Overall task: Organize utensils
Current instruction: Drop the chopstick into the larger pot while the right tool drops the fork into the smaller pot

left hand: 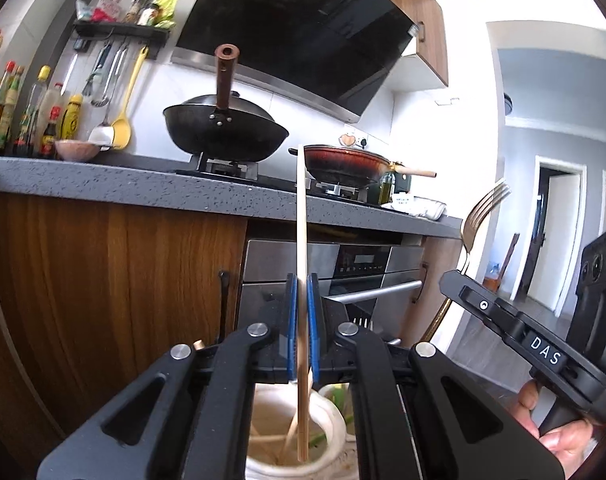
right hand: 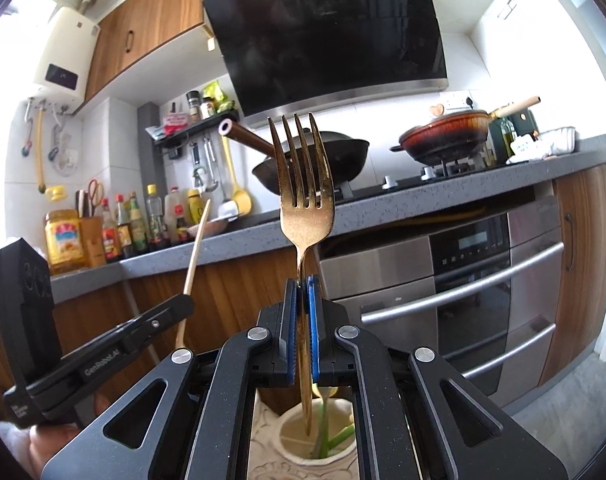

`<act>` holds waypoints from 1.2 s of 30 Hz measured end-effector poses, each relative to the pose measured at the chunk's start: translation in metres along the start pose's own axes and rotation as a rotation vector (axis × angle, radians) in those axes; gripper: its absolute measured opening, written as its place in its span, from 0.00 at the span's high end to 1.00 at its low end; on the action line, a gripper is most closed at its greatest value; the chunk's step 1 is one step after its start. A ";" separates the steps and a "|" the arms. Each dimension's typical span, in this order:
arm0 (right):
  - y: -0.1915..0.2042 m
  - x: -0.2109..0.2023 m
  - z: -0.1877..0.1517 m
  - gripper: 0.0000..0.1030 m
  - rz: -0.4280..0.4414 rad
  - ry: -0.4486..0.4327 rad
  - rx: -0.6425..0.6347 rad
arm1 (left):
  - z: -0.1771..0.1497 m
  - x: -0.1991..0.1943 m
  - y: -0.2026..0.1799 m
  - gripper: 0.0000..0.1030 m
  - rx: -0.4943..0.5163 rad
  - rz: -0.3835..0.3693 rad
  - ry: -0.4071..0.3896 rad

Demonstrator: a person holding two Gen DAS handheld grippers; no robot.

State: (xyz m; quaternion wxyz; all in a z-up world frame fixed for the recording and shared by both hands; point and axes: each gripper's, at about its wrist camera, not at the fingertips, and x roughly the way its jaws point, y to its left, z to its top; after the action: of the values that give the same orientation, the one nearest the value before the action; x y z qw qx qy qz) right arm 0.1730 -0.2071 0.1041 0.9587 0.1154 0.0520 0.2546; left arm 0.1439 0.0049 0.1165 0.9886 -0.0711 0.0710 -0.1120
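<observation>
My left gripper [left hand: 302,280] is shut on a wooden chopstick [left hand: 301,216] that stands upright, its lower end just above a cream ceramic holder [left hand: 331,420] with more chopsticks inside. My right gripper [right hand: 302,282] is shut on a gold fork [right hand: 305,184], tines up, its handle end hanging over a second cream holder [right hand: 291,424] with green stems inside. The right gripper and fork [left hand: 481,216] show at the right of the left wrist view. The left gripper and chopstick [right hand: 195,252] show at the left of the right wrist view.
Ahead is a grey countertop [left hand: 103,184] with a black wok [left hand: 223,128], a red pan [left hand: 343,164], sauce bottles [left hand: 31,120] and hanging utensils. A steel oven [right hand: 463,280] sits under the counter. A range hood [right hand: 327,36] hangs above.
</observation>
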 end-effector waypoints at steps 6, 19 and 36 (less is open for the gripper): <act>-0.007 0.014 -0.017 0.94 0.006 0.048 0.001 | -0.017 0.009 -0.005 0.95 0.055 0.036 -0.001; -0.005 0.029 -0.038 0.94 0.008 0.206 -0.050 | -0.044 -0.007 0.007 0.95 0.050 0.044 0.085; -0.006 0.045 -0.061 0.93 -0.021 0.312 -0.088 | -0.052 -0.016 0.018 0.68 0.020 0.041 0.143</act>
State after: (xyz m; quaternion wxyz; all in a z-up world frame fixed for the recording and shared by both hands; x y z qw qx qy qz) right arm 0.2056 -0.1782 0.0420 0.9457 0.0318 0.1905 0.2615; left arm 0.1238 0.0193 0.0651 0.9838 -0.0516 0.1417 -0.0973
